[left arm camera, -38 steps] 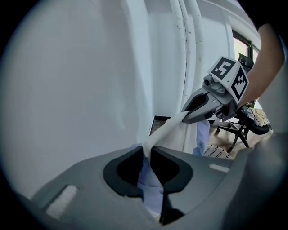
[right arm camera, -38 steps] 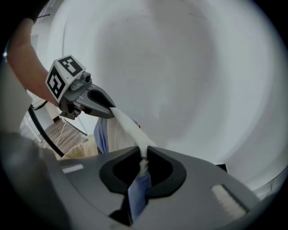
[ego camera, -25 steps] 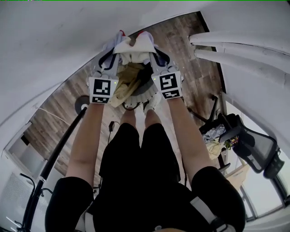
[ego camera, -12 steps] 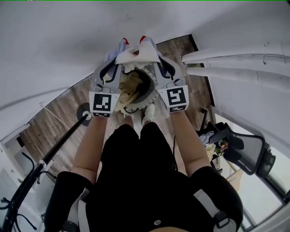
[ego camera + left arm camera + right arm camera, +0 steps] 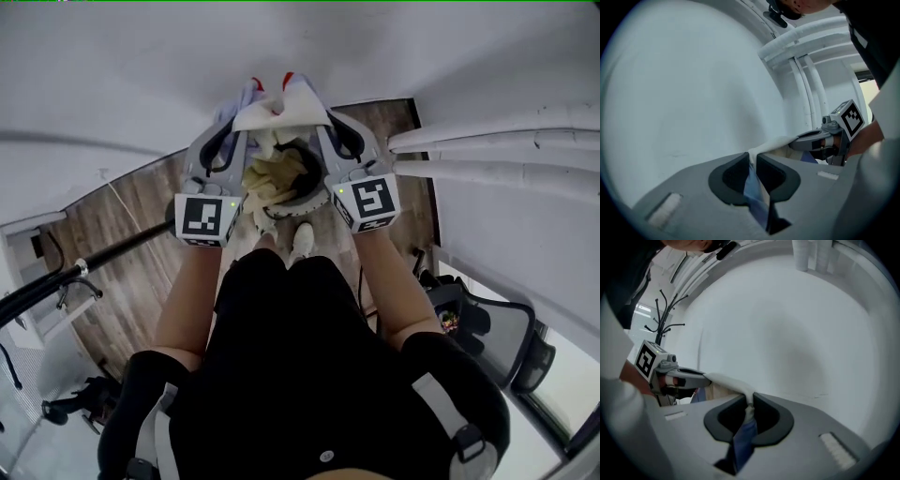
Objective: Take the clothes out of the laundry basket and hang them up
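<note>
Two handheld grippers hold one garment between them, seen from above the person's head. Left gripper (image 5: 753, 165) has its jaws closed tight on a fold of cloth, white above the pads and blue below. Right gripper (image 5: 749, 409) pinches the other end the same way. White garment (image 5: 279, 114) spans the gap between them, in front of a pale wall and above the laundry basket (image 5: 317, 200), which sits on the wood floor at the person's feet. Beige clothes (image 5: 272, 178) lie piled in the basket. A dark rail (image 5: 103, 258) crosses the left side, well apart from the garment.

Likely risks: each grip holds only a thin edge, so spreading the grippers could pull the cloth from one jaw and let it swing down. Any trailing part could also snag the beige clothes and drag them out.
</note>
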{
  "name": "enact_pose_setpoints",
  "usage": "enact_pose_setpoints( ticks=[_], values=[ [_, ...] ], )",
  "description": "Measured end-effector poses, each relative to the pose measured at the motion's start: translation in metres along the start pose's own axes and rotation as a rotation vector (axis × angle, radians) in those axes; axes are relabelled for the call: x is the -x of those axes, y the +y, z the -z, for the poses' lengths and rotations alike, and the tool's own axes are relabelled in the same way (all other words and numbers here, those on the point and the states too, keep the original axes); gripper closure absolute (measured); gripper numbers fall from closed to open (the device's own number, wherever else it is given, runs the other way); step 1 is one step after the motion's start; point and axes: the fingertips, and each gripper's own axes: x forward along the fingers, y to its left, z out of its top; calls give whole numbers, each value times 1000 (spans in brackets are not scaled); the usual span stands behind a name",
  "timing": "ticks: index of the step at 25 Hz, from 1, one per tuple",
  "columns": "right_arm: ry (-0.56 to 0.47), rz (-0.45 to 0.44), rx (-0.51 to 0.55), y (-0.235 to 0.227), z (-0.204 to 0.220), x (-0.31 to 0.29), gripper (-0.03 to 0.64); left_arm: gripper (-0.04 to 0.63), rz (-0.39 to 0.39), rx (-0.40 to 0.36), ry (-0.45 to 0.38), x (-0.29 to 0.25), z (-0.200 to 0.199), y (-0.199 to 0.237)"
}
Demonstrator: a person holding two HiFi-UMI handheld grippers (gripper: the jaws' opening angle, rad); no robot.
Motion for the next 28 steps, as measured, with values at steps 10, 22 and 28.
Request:
enact_pose_setpoints(
  ticks=[10, 22, 28],
  values=[
    [-93, -236, 8, 97, -55, 25, 586, 557, -217, 7, -66, 125, -37, 11],
    [-169, -545, 22, 225, -98, 37, 586, 555, -519, -14, -93, 275, -53, 20],
    [-185, -717, 37, 310, -117, 29, 586, 555, -712, -23, -68, 359, -58, 47]
  ],
)
